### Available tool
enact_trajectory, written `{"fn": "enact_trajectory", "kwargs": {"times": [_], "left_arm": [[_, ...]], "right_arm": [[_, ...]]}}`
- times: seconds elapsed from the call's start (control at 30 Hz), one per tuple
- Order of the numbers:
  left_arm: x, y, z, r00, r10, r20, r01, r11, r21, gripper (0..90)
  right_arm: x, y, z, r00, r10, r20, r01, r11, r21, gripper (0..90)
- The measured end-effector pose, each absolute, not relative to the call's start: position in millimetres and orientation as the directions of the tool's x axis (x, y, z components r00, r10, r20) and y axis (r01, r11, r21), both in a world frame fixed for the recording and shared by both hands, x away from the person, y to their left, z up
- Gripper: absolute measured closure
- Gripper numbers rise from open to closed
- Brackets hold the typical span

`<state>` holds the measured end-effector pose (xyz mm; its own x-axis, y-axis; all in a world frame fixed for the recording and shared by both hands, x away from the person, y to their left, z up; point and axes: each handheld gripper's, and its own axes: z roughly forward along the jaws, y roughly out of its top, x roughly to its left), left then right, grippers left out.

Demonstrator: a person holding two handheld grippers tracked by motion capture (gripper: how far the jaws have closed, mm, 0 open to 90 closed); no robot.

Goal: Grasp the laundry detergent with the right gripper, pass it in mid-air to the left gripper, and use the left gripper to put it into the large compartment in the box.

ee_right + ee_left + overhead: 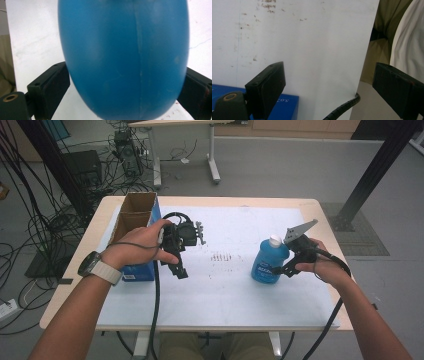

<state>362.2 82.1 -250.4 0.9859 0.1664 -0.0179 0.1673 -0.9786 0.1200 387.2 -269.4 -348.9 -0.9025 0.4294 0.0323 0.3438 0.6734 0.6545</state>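
Right now the one blue bottle (269, 261) stands upright on the white sheet (235, 285) toward the right side of the counter (310, 205), its white cap (275, 240) on top. My right tongs (280, 270) come at it from the right, low on its body, with the grey three-cornered plate tilted up above my right hand (320, 265). From the right gripper view the bottle's blue belly (125, 60) sits between the two black jaws, each pad against a flank, so I have it clamped.

My left tongs (181, 270) point down and toward me over the sheet, well apart from the bottle. My left hand (145, 245) wraps the body from the left, wrist bent, a watch (92, 266) on it. The jaws stand wide with nothing between them.

Counted: one bottle, one open cardboard box (135, 212) with a blue side (137, 271), two tongs, two cables.

Up close, the left gripper view gives the brown specks on the sheet (312, 50), a corner of the box's blue side (287, 106), a ribbed black cable (344, 106) and my trouser leg past the sheet's edge. From the high view I get the box's two open compartments and the grey floor beyond, with its tangle of cables.
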Motion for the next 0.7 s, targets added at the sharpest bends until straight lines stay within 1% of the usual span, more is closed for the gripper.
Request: {"fn": "enact_trajectory", "kwargs": {"times": [0.7], "left_arm": [[363.6,81.9,-252.5,0.985,0.17,-0.021,0.171,-0.977,0.127,11.8]], "right_arm": [[388.2,-268.8,-358.2,-0.906,0.423,0.024,0.326,0.659,0.678,13.8]]}}
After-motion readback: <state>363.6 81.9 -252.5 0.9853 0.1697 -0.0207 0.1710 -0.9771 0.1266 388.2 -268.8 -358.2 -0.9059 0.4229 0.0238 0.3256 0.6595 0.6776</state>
